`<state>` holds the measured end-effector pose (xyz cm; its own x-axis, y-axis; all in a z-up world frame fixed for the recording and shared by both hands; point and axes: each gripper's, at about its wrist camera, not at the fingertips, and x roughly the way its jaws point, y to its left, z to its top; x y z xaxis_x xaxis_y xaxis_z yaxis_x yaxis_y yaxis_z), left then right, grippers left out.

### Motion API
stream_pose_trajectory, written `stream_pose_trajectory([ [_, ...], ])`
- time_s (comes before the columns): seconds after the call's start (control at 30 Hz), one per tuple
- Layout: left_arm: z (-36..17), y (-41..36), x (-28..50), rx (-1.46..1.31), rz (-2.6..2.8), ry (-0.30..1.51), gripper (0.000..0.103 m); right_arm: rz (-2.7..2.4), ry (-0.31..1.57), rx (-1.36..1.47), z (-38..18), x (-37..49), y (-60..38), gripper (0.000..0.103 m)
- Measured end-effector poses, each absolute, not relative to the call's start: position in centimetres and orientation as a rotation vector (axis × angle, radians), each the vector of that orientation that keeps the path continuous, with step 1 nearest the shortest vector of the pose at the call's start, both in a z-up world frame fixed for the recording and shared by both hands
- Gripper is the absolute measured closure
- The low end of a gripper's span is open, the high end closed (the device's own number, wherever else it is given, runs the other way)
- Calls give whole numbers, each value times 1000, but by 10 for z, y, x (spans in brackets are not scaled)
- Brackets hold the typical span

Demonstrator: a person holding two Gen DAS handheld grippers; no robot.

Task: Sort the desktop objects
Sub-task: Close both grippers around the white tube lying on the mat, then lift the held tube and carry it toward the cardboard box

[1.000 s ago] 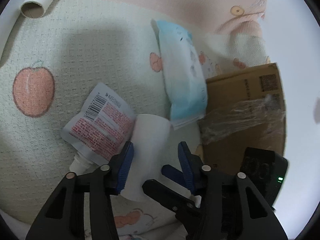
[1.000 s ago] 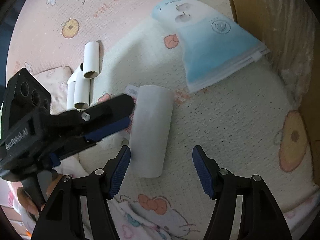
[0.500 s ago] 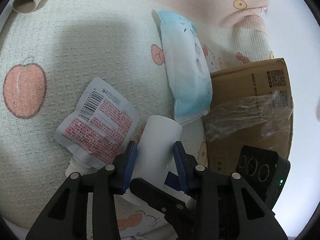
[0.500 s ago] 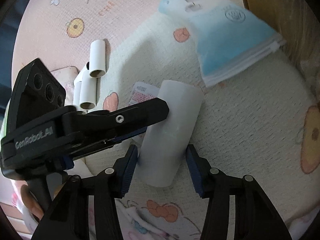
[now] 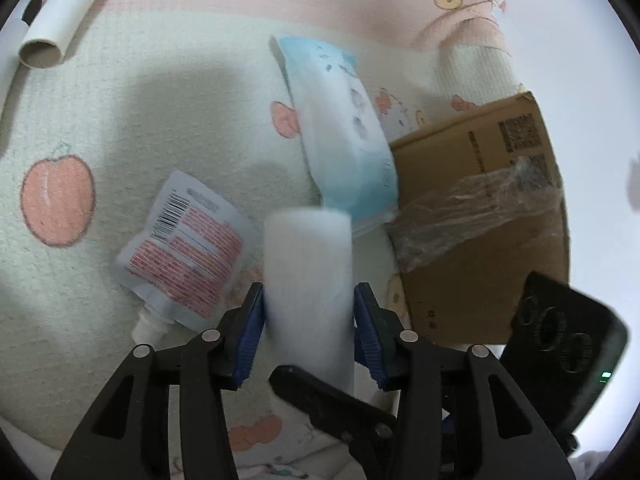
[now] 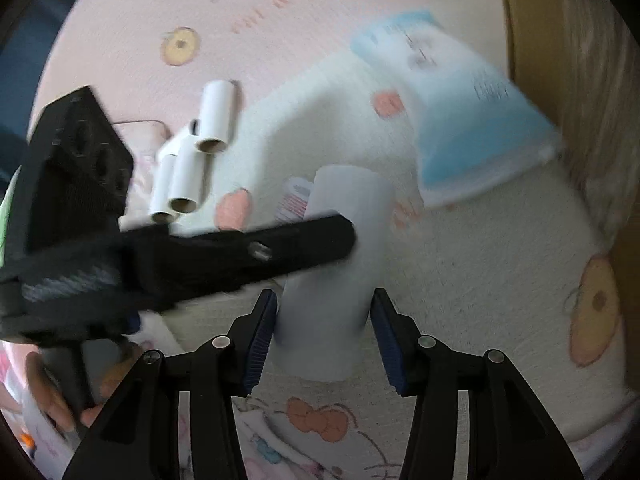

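A white paper roll (image 5: 308,276) stands between both grippers over the peach-print blanket (image 5: 140,128). My left gripper (image 5: 308,304) has the roll between its blue pads; its jaws are opening and the pads sit just beside the roll's sides. In the right wrist view my right gripper (image 6: 324,316) is closing on the near end of the roll (image 6: 340,280), pads pressing it. One left finger (image 6: 280,248) crosses in front of the roll there. A right finger (image 5: 332,404) shows low in the left wrist view.
A barcode pouch with red print (image 5: 184,248) lies left of the roll. A blue-and-white tissue pack (image 5: 344,140) lies beyond it, against a cardboard box (image 5: 480,280) with crumpled clear film. Several cardboard tubes (image 6: 200,152) lie at the far left. A hand (image 6: 52,400) holds the left gripper.
The right jaws narrowed from wide open onto the roll. The left jaws squeezed the roll, then widened again. The roll came off the blanket and now points straight along the left fingers.
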<state>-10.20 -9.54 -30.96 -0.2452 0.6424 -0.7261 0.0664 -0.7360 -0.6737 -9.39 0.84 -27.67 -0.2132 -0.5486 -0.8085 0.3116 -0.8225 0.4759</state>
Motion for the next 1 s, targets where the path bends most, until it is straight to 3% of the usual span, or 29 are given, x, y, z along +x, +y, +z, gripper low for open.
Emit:
stream_pose_trajectory([
  [0.13,-299,-96,-100,-1606,2079,-820,56,-2092,-184,1453,-261,-90,2,58],
  [0.67,-245,-102,-88,-1484,2148,-899,56,-2087,-172,1280,-211,-79,14,60],
  [1.0,-188,-65,-94,-1417,2267,-692,56,-2125,-154,1186,-180,-82,37,60],
])
